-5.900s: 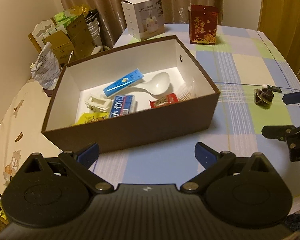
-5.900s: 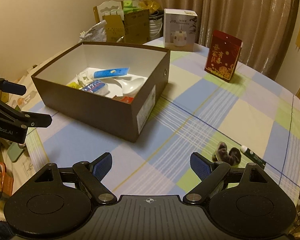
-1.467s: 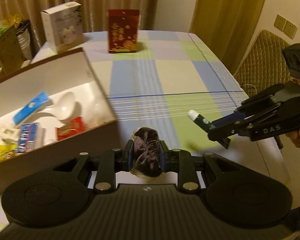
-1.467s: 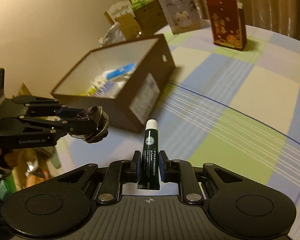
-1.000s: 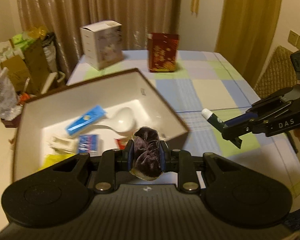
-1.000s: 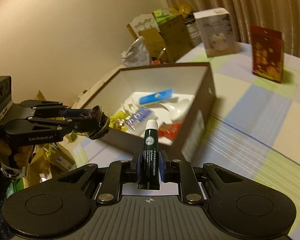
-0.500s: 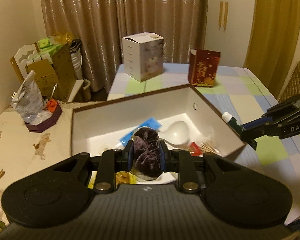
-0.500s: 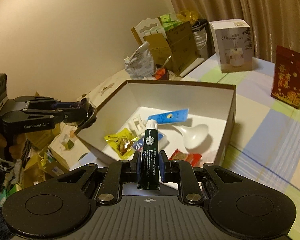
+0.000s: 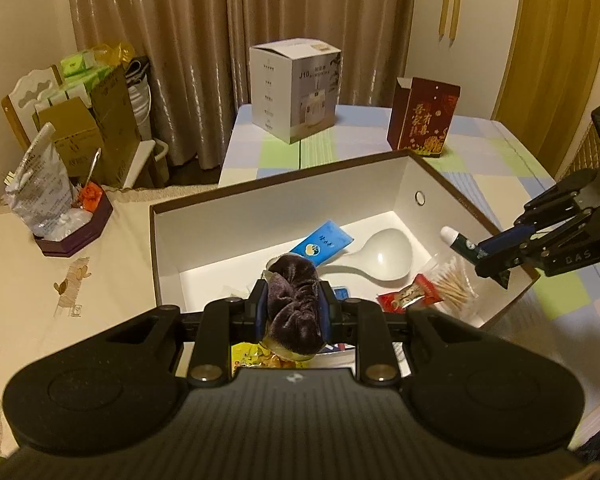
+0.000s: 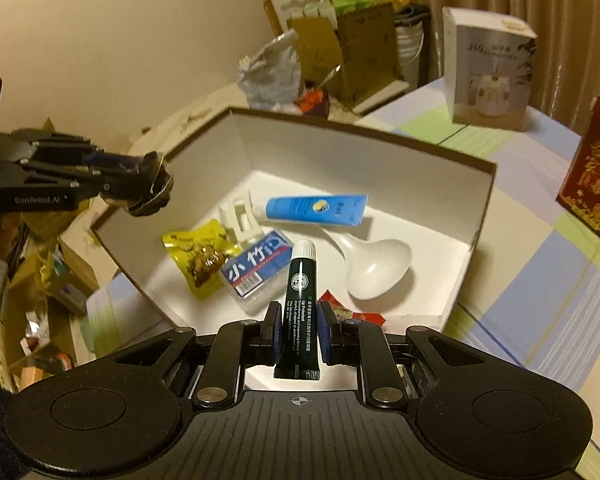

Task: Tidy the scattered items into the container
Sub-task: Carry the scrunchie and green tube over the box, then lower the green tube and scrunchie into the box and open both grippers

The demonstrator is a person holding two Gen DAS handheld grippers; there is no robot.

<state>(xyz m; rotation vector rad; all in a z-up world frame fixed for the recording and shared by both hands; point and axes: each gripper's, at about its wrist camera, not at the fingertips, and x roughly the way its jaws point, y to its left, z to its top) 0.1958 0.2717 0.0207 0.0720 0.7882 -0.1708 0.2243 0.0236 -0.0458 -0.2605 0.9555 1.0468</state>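
Left tongs clamped on a dark velvet scrunchie, above the near end of the open brown box on the bench; right tongs pinched on a green tube, over the box's white spoon and blue tube

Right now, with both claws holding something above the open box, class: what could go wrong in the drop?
1. The left claw grips a soft velvet scrunchie; on opening it may cling to a pad rather than fall.
2. The right claw holds the green tube near the box's near wall; released too early, it could land outside.
3. Both claws hang over the same box and might bump.
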